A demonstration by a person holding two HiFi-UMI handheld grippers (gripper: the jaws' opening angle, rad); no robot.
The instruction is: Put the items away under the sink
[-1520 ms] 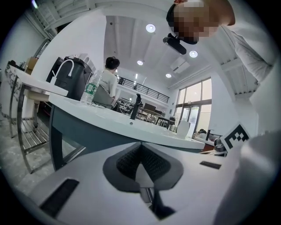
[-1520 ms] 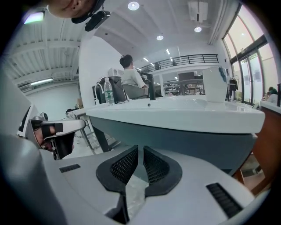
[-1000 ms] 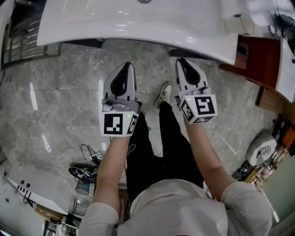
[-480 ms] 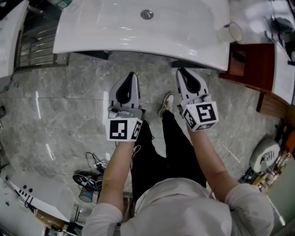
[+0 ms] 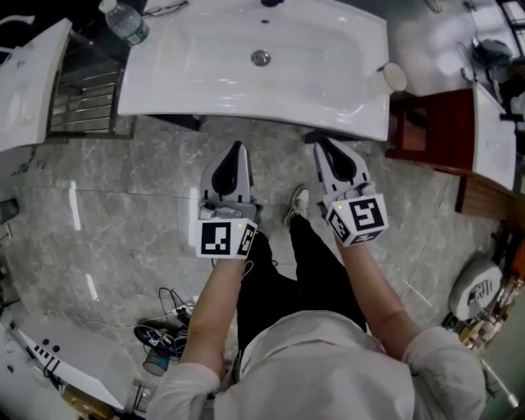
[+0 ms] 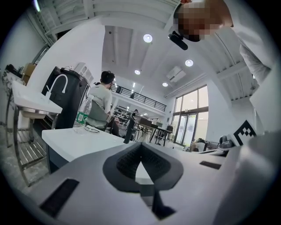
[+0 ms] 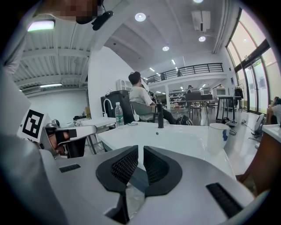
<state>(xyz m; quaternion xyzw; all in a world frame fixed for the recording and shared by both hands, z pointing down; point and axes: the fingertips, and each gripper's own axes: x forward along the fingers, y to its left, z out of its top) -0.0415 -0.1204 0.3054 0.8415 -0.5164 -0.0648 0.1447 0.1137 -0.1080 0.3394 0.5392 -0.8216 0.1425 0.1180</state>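
1. My left tool [image 5: 236, 152], centre-left of the head view: jaws together, nothing between them.
2. My right tool [image 5: 322, 146], centre-right: jaws all but together with a thin slit, empty.
3. Both tools hang over the marble floor [image 5: 123, 180], just below the sink [image 5: 205, 78] in frame.
4. Water bottle [image 5: 125, 22] stands upper left, at the sink's left end.
5. Cup [image 5: 392, 77] sits upper right, at the sink's right end. I touch neither.
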